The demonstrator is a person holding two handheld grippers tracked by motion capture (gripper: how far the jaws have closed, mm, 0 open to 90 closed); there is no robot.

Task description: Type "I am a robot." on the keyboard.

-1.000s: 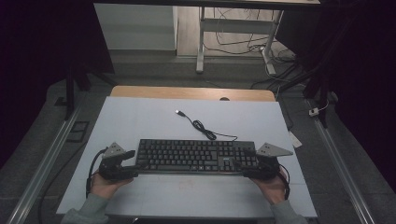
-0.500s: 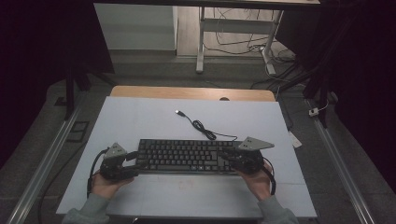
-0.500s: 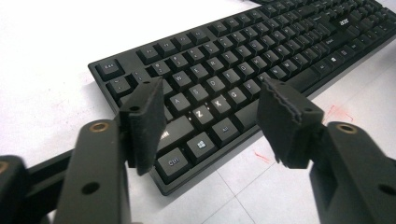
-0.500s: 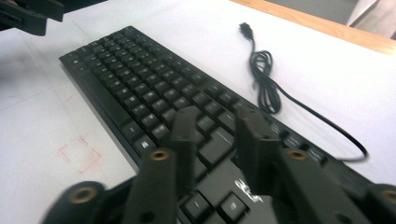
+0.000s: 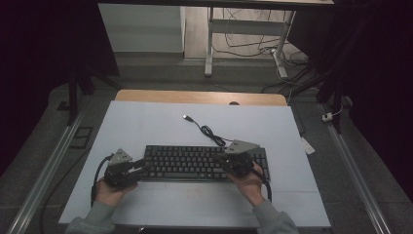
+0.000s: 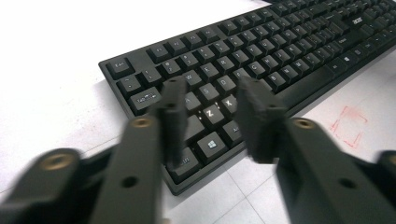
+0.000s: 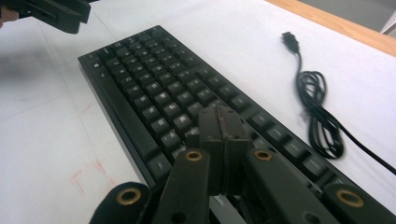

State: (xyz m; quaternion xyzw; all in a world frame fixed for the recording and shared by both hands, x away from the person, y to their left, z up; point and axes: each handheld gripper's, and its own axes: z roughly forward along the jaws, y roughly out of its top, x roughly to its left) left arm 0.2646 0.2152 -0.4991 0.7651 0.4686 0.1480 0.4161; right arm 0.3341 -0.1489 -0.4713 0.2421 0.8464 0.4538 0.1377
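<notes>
The keyboard (image 5: 195, 163) is showing black with white key legends. The cable (image 5: 207, 130) is appearing black. The desk (image 5: 146, 122) is showing pale white with faint red marks (image 6: 348, 123).

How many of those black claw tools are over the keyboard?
2. The left gripper, jaws apart, is at the keyboard's left end; the right gripper, jaws pressed together, is above keys toward its right.

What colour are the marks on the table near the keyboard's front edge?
Red: faint outline marks on the white table, beside the black keyboard. Clearest in the left gripper view.
</notes>
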